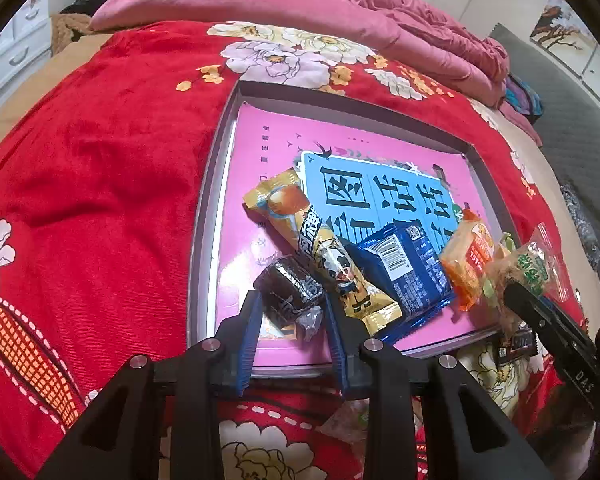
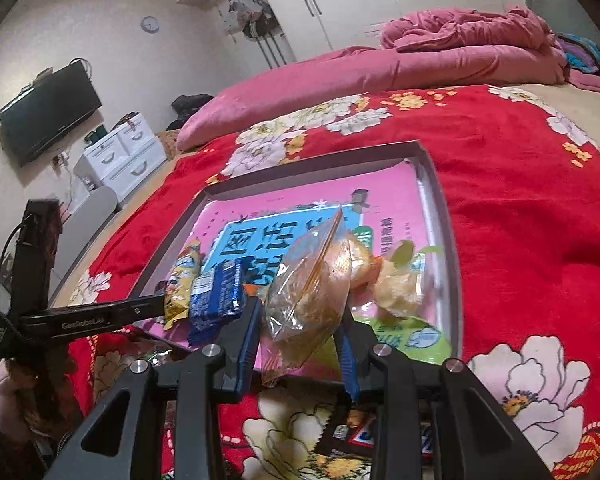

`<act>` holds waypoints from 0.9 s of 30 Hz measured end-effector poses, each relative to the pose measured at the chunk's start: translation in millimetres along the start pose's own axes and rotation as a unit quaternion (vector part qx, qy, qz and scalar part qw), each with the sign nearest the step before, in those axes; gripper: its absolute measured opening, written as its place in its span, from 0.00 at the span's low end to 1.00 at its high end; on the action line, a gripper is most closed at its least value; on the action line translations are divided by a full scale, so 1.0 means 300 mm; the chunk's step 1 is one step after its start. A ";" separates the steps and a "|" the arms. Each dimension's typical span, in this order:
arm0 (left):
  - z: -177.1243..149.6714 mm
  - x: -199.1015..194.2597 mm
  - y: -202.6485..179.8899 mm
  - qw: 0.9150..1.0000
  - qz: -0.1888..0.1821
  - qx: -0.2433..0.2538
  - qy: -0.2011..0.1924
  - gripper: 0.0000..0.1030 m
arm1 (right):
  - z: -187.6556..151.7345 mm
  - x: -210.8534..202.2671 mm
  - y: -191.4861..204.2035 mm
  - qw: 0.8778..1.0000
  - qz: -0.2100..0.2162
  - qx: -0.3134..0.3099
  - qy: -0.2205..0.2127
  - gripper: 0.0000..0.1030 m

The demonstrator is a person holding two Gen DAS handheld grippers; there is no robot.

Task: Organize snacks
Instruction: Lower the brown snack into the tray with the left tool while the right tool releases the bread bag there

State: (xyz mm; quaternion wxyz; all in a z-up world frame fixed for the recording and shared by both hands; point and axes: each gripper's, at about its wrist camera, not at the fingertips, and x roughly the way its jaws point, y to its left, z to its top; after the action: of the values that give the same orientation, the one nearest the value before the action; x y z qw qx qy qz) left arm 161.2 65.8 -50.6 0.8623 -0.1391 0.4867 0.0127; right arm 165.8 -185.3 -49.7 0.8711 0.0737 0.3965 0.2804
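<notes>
A shallow grey tray (image 1: 216, 184) with a pink and blue printed lining lies on the red flowered blanket. Inside it are a long yellow packet (image 1: 320, 256), a blue packet (image 1: 404, 276) and an orange packet (image 1: 468, 260). My left gripper (image 1: 291, 298) is shut on a small dark brown wrapped snack (image 1: 288, 288) that sits low over the tray's near left part. My right gripper (image 2: 300, 310) is shut on a clear packet (image 2: 312, 280) with orange-brown contents, held over the tray's near edge. A pale yellow-green packet (image 2: 400, 280) lies just behind it.
A dark candy bar (image 2: 380, 436) lies on the blanket under my right gripper, outside the tray. A rumpled pink quilt (image 2: 460, 48) covers the far end of the bed. White drawers (image 2: 120, 160) and a wall television (image 2: 48, 112) stand beyond the bed's left side.
</notes>
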 end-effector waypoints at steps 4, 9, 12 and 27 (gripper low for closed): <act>0.000 0.000 0.000 1.000 0.000 0.000 0.000 0.32 | -0.003 0.004 0.007 1.000 0.006 -0.002 0.002 0.35; -0.001 -0.001 0.001 1.000 0.000 -0.002 0.001 0.32 | -0.006 0.007 -0.008 1.000 -0.009 0.007 0.004 0.36; -0.002 -0.002 0.001 1.000 -0.001 -0.004 0.002 0.33 | -0.006 0.006 -0.014 1.000 -0.015 0.008 0.004 0.37; -0.002 -0.011 -0.001 1.000 -0.001 -0.003 0.005 0.43 | 0.009 -0.032 -0.064 0.999 -0.037 0.034 -0.012 0.52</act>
State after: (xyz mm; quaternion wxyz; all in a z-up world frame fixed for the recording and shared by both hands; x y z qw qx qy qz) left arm 159.0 65.6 -47.9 0.8595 -0.1422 0.4908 0.0124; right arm 170.9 -206.3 -48.5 0.8826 0.0923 0.3975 0.2336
